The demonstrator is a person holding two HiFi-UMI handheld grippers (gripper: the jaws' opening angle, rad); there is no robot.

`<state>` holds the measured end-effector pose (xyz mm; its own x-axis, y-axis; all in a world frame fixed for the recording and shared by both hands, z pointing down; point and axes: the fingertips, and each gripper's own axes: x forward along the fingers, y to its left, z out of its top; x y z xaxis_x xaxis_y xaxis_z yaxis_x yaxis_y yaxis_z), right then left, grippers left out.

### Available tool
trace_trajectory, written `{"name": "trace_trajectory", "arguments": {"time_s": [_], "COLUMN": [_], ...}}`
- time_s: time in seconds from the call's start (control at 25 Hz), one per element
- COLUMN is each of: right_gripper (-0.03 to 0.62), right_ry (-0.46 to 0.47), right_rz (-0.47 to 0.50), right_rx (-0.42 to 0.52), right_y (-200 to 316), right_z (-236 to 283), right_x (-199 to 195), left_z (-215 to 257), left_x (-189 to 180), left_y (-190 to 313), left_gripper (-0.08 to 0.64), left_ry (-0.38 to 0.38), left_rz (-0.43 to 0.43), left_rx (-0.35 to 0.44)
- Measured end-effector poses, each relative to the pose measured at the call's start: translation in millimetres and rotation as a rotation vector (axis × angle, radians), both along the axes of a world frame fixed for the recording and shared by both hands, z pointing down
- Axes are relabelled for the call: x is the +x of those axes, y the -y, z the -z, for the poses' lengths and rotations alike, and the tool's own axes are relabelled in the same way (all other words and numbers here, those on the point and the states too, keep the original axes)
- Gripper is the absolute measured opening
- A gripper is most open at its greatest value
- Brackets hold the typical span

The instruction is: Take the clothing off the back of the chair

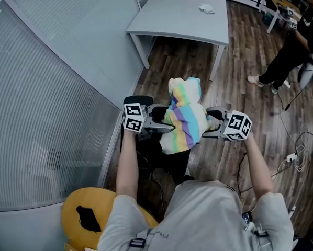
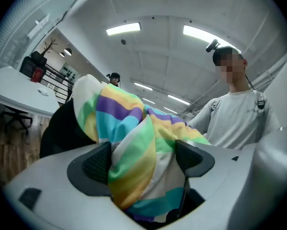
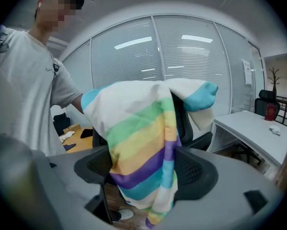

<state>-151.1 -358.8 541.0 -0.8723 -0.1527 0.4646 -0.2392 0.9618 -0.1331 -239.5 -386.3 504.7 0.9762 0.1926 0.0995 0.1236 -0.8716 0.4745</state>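
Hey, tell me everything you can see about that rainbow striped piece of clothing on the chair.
The garment is soft-looking cloth in bands of white, green, yellow, purple and blue, with a blue-trimmed part at its top. It hangs draped and bunched over the back of the black chair. The left gripper and right gripper straddle it from opposite sides, jaws wide apart, with folds of the cloth between their pads.
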Motion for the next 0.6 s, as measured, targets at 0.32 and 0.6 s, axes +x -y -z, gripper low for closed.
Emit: {"name": "trace_trajectory", "arguments": {"time_s": [0.32, 0.6], "right_gripper": [0.367, 0.337], "right_ry": [0.040, 0.072], "right_rz": [-0.034, -0.059], "right_rx": [0.012, 0.021], "right_y": [4, 2], "right_z": [1, 5], "right_x": [-7, -4], "left_z": [1, 11], "left_x": [3, 2], "left_y": [-8, -20], "left_gripper": [0.406, 0.195], "left_ry": [-0.004, 0.013], "left_rz": [0.030, 0.096], "left_rx": [0.026, 0.062]}}
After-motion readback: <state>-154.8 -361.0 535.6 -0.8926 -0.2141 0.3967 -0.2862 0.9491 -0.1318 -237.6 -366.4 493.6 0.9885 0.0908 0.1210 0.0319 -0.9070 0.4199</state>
